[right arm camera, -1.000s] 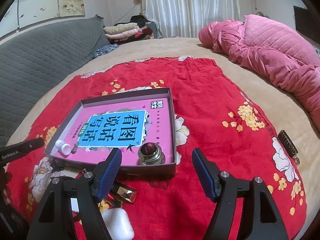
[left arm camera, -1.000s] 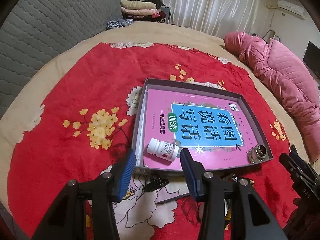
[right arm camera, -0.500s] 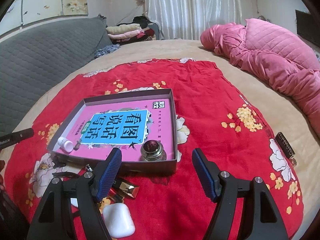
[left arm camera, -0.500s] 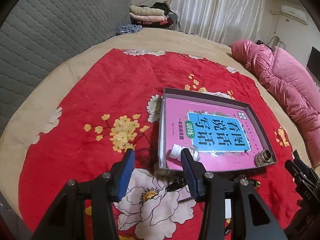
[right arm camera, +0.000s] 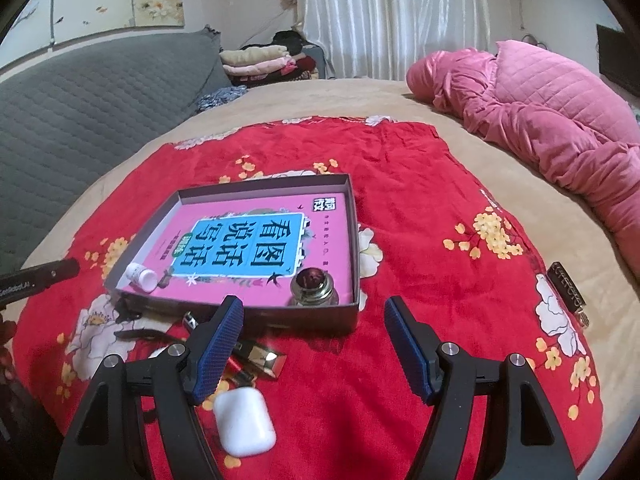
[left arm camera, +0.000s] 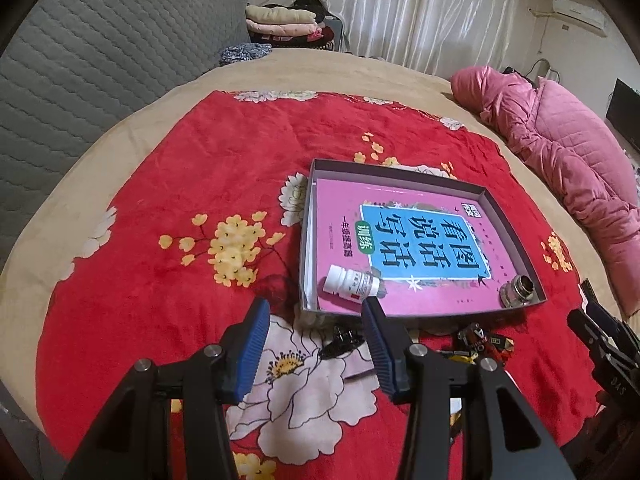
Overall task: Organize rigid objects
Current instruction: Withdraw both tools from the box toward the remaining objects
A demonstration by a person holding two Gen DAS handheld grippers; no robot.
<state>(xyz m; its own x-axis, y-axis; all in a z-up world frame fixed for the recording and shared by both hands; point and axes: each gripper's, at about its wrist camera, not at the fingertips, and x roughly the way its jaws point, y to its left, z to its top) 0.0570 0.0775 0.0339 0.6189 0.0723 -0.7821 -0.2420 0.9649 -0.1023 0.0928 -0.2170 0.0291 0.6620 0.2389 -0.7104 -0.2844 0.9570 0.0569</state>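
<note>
A grey shallow box (left arm camera: 516, 232) (right arm camera: 316, 316) lies on the red flowered blanket and holds a pink book (left arm camera: 404, 240) (right arm camera: 248, 248), a white pill bottle (left arm camera: 352, 282) (right arm camera: 141, 277) on its side and a small metal jar (left arm camera: 517, 290) (right arm camera: 314, 287). In front of the box lie a black clip (left arm camera: 342, 338), a gold and red case (right arm camera: 256, 358) (left arm camera: 480, 342) and a white earbud case (right arm camera: 245, 420). My left gripper (left arm camera: 314, 346) is open and empty, above the blanket before the box. My right gripper (right arm camera: 314, 350) is open and empty, near the box's front right corner.
A dark rectangular object (right arm camera: 566, 288) lies on the blanket's right edge. A pink quilted duvet (right arm camera: 560, 128) is heaped at the right. A grey headboard (left arm camera: 100, 52) and folded clothes (left arm camera: 284, 24) stand at the back. The right gripper's tip (left arm camera: 600, 336) shows in the left view.
The left gripper has drawn back and up from the box, then drifted slightly; the pill bottle now lies clear beyond its fingers. The right gripper has pulled back a little, showing more of the earbud case.
</note>
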